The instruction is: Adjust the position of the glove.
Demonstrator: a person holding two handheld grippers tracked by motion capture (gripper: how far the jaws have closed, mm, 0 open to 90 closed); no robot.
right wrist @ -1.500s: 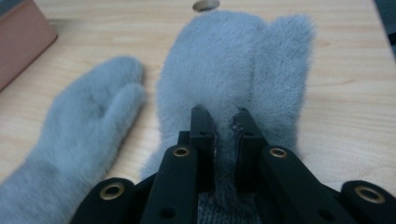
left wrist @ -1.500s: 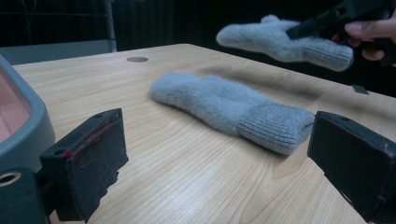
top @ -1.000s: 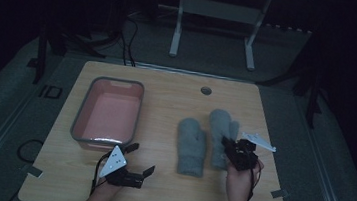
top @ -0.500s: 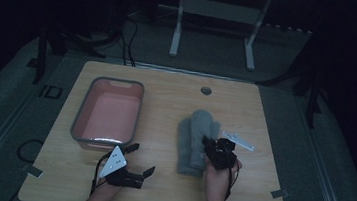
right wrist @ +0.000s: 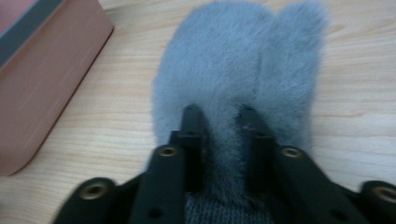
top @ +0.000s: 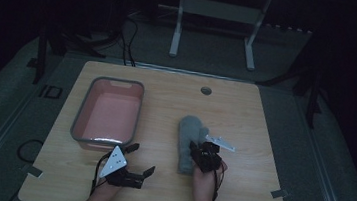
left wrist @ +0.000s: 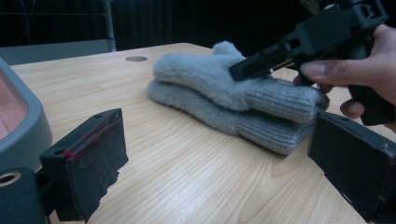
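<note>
Light wood-grain table [top: 166,104] seen from above the person's side. Two fuzzy grey knitted mittens are stacked, the upper grey mitten [left wrist: 224,77] lying flat on the lower grey mitten [left wrist: 219,116], ribbed cuffs toward the person and rounded tips toward 12 o'clock; in the high view the pile [top: 190,137] sits just right of the table's centre, at about 3 o'clock from the grey-rimmed, pink-sided rectangular plastic bin [top: 106,140] and well apart from it. The right gripper [top: 200,150], held in the person's right hand [top: 207,176], lies over the cuff end of the pile at its 6 o'clock edge. In the right gripper view its two black jaws stand a narrow gap apart, a ridge of the upper mitten's fur [right wrist: 229,84] rising between them; the jaws have just been opening slightly, and whether the pads press on that fur cannot be told. The bin's pink wall [right wrist: 46,79] lies at 10 o'clock in that view. The left gripper [top: 141,161], with its grey three-cornered plate, rests low at 7 o'clock from the pile, just below the bin's near rim. In the left gripper view its jaws are spread wide with nothing between them but bare table, the stacked mittens ahead at 1 o'clock and the right gripper [left wrist: 261,63] upon them. A small round hole [top: 206,90] marks the table at 12 o'clock from the pile.
</note>
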